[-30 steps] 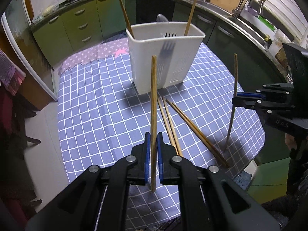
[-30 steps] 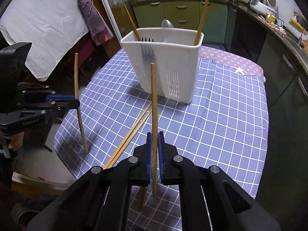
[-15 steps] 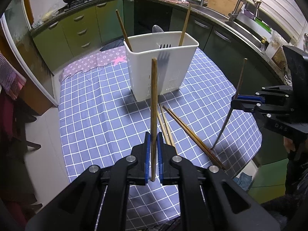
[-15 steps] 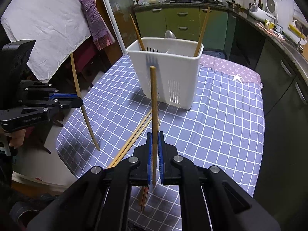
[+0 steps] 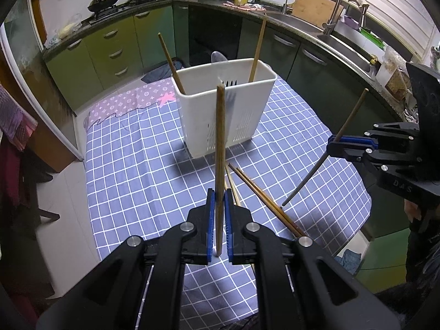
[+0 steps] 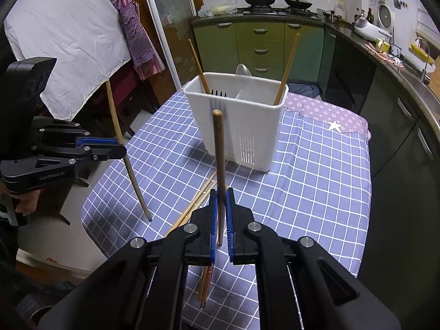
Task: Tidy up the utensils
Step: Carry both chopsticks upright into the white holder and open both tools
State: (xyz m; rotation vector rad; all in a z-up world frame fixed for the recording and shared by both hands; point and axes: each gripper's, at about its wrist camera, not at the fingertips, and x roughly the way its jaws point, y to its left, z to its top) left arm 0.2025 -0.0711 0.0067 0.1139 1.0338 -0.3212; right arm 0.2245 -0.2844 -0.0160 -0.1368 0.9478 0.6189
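Observation:
A white utensil caddy [image 5: 225, 110] [image 6: 242, 126] stands on the blue checked tablecloth [image 5: 132, 170] and holds two upright chopsticks, a fork and a spoon. My left gripper [image 5: 218, 209] is shut on a wooden chopstick [image 5: 220, 143] that points up toward the caddy. My right gripper [image 6: 220, 206] is shut on another chopstick [image 6: 219, 151]. In the left wrist view that right-held chopstick [image 5: 349, 121] slants above the table's right edge; in the right wrist view the left-held one [image 6: 121, 140] slants at the left. Several loose chopsticks [image 5: 264, 198] [image 6: 198, 200] lie on the cloth between the grippers.
Green kitchen cabinets [image 5: 110, 52] and a counter with a sink [image 5: 341, 35] curve behind the table. A stove with pans [image 6: 275, 0] is at the back. A white sheet [image 6: 66, 30] and an apron hang at the left. The table's edges fall off close to both grippers.
Both held chopsticks have lifted clear of the cloth. The right-held chopstick has tilted from near upright to a slant. The caddy looks slightly farther off and lower in both views.

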